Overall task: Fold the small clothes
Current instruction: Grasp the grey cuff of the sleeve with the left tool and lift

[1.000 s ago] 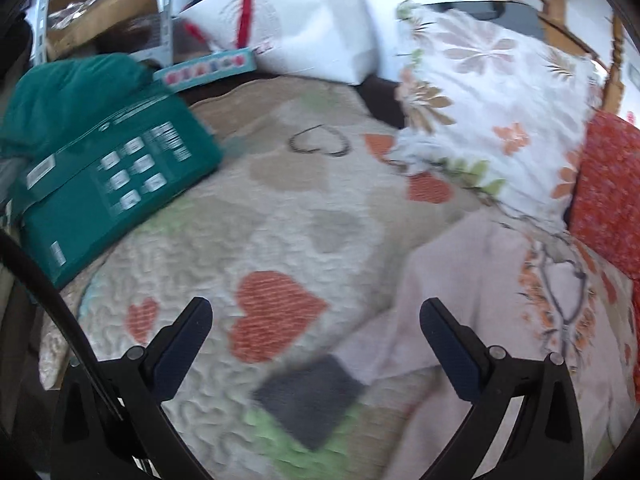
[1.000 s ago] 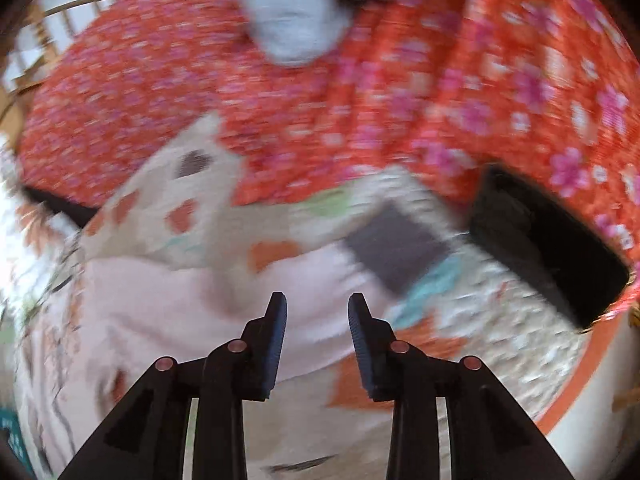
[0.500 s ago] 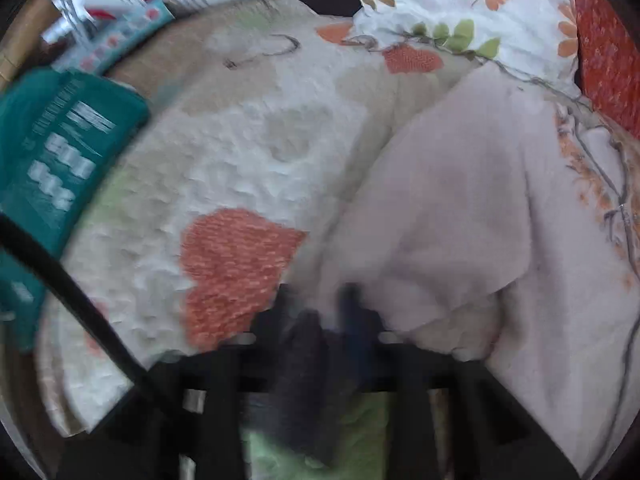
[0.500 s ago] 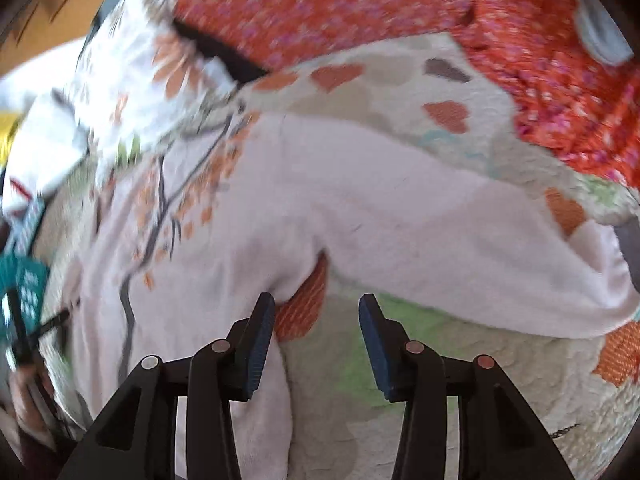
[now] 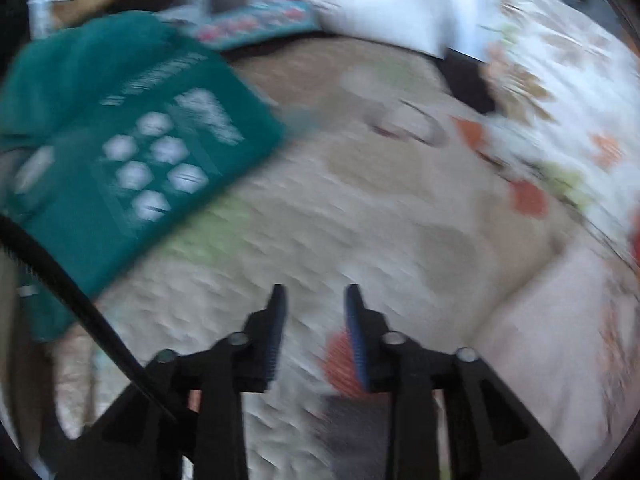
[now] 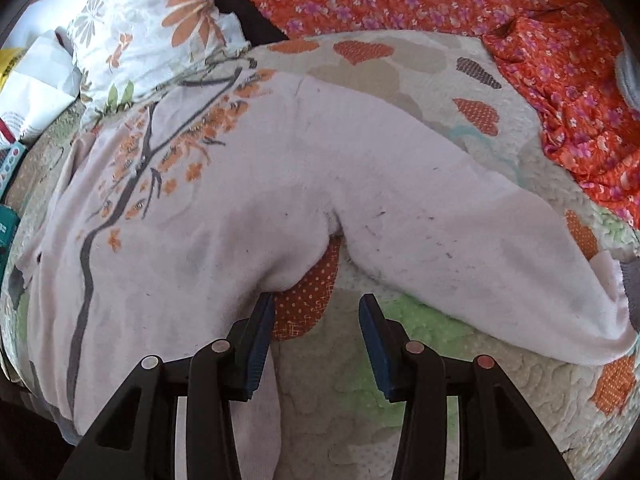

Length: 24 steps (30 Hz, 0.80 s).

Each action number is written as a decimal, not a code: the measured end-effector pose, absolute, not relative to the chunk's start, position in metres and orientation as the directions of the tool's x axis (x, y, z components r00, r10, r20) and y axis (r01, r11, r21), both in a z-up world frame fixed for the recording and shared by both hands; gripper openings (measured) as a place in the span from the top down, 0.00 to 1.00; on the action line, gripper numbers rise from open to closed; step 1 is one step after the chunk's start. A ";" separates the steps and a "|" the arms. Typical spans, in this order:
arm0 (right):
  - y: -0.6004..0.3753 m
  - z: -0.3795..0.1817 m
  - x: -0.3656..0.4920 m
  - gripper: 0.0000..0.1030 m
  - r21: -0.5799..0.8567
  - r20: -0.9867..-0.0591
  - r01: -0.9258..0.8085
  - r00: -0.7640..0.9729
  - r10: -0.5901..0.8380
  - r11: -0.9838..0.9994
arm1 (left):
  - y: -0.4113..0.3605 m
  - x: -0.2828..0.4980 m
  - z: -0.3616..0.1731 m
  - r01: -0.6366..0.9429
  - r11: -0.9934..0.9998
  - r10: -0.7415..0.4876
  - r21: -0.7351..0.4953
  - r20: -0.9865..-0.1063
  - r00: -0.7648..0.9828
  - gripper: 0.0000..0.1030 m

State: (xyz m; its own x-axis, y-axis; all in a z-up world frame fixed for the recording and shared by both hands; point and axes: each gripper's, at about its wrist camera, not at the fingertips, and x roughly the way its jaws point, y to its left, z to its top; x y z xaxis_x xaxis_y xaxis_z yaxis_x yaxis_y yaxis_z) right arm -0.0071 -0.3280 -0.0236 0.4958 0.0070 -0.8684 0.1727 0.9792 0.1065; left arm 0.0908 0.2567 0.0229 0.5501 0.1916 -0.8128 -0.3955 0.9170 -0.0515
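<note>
A pale pink small sweater (image 6: 248, 200) with an orange-flowered branch print lies spread on the heart-patterned quilt (image 6: 420, 392). One sleeve (image 6: 460, 248) stretches to the right. My right gripper (image 6: 316, 312) is open and empty, low over the quilt at the sleeve's armpit, its left finger at the sweater's edge. In the blurred left wrist view, my left gripper (image 5: 314, 312) is partly open and empty over bare quilt (image 5: 360, 208). The sweater's edge (image 5: 560, 340) shows at the lower right there.
A teal box (image 5: 120, 168) lies on the quilt at the left. A floral pillow (image 6: 152, 28) and a white pillow (image 5: 380, 0) sit at the back. Red flowered cloth (image 6: 460, 4) covers the far right. A black cable (image 5: 72, 296) crosses the left view.
My left gripper has lifted off the sweater's edge and swung left towards the teal box, jaws parting a little. My right gripper has moved slightly closer to the armpit.
</note>
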 end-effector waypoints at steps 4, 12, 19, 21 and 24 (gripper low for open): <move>-0.317 -0.029 0.000 0.54 0.061 -0.871 0.129 0.491 -0.010 0.990 | 0.234 0.074 0.018 -0.215 0.973 0.068 -0.079 -0.796 0.602 0.29; -0.313 -0.033 0.005 0.53 0.053 -0.866 0.114 0.499 -0.011 0.992 | 0.205 0.082 -0.024 -0.005 1.000 -0.009 -0.013 -0.890 0.456 0.84; -0.316 -0.032 0.002 0.53 0.052 -0.852 0.111 0.524 -0.014 0.992 | 0.237 0.076 0.016 -0.259 0.965 0.184 0.039 -0.805 0.564 0.93; -0.317 -0.033 0.003 0.53 0.047 -0.852 0.117 0.523 -0.021 0.992 | 0.256 0.075 0.023 -0.392 0.913 0.333 0.113 -0.763 0.553 0.93; -0.316 -0.031 0.006 0.53 0.049 -0.852 0.132 0.522 -0.027 0.990 | 0.282 0.078 0.018 -0.530 0.822 0.494 0.208 -0.723 0.483 0.82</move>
State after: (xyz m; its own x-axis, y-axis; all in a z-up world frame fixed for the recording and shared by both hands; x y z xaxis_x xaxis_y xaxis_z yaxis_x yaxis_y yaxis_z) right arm 0.0063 -0.3161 -0.0311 0.5222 -0.0273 -0.8524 0.1318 0.9901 0.0491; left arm 0.0779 0.2823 0.0178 0.4835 0.4941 -0.7226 -0.5300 0.8222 0.2076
